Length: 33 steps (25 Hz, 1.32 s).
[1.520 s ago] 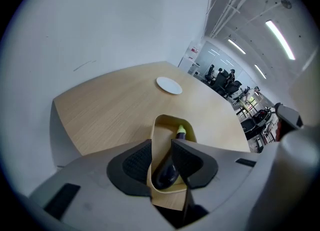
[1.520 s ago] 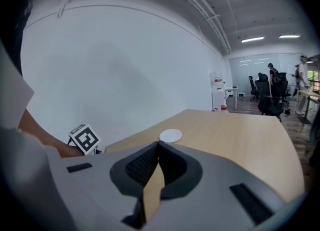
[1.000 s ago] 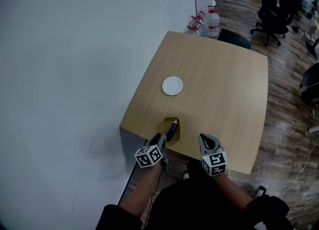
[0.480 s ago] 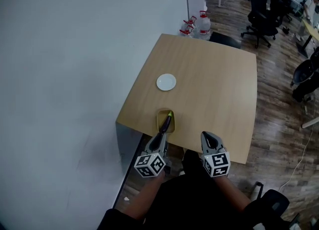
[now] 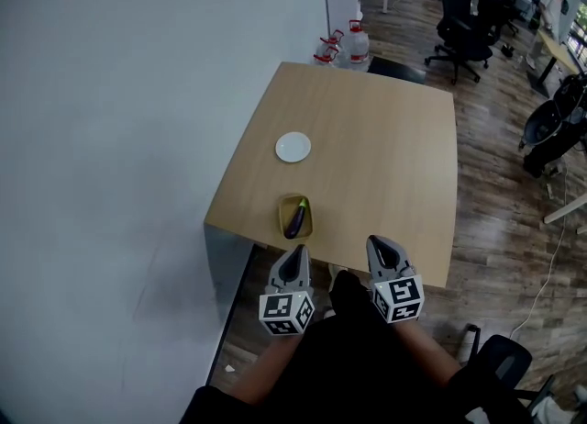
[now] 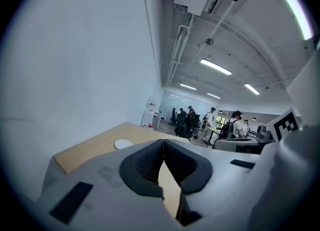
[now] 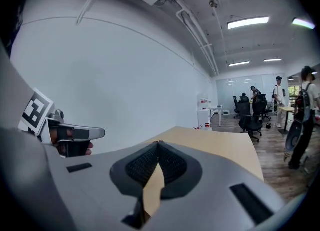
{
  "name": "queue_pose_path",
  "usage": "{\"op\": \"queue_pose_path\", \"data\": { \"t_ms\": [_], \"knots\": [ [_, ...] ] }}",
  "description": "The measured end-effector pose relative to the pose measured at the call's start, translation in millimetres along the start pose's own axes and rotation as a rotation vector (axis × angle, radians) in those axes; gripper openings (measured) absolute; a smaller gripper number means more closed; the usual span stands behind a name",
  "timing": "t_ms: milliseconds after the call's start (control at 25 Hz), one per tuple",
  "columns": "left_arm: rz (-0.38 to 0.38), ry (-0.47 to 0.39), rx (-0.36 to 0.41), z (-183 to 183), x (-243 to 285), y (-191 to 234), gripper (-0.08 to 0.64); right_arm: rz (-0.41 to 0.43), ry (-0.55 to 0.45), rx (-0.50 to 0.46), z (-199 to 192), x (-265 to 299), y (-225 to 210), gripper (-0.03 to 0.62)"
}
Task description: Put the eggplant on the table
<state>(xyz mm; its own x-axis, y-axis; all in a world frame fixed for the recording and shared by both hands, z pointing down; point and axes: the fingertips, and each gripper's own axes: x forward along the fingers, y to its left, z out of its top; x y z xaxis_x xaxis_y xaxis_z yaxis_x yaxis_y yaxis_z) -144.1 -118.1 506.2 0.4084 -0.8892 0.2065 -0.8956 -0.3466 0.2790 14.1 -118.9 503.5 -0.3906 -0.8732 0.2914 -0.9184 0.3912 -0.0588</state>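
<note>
A dark purple eggplant point(image 5: 295, 219) with a green stem lies in a small yellowish tray point(image 5: 283, 227) near the front edge of the wooden table point(image 5: 385, 165). My left gripper point(image 5: 293, 264) is held off the table's front edge, just short of the tray, jaws shut and empty. At the same height to the right, my right gripper point(image 5: 383, 252) is also shut with nothing in it. In the left gripper view the jaws point(image 6: 163, 146) touch at the tips; the right gripper view shows its jaws point(image 7: 158, 148) closed the same way. Neither gripper view shows the eggplant.
A white plate point(image 5: 293, 147) lies on the table behind the tray. A white wall runs along the left. Water jugs point(image 5: 347, 46) stand beyond the far corner. Office chairs point(image 5: 463, 14) and people are at the far right on the wood floor.
Both grippers have drawn back from the table toward me. The left gripper, earlier right at the tray, is now off the table's edge. The table sits farther away in the head view.
</note>
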Motion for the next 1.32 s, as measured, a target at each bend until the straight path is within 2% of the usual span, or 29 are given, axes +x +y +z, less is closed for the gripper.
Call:
{"op": "queue_pose_path", "data": {
  "t_ms": [240,440,800,1320],
  "knots": [
    [-0.014,-0.032,0.06,9,-8,-3,0.015,-0.013,0.001,-0.036,-1,-6,6,0.06],
    [-0.025,-0.031,0.046,5,-7,-10,0.015,-0.012,0.032,-0.062,-8,-8,8,0.06],
    [-0.019,-0.027,0.065,1,-6,-11,0.014,-0.008,0.022,-0.049,-12,-7,6,0.06],
    [-0.038,0.008,0.067,10,41,-4,0.015,-0.004,0.027,-0.038,-1,28,-12,0.06]
  ]
}}
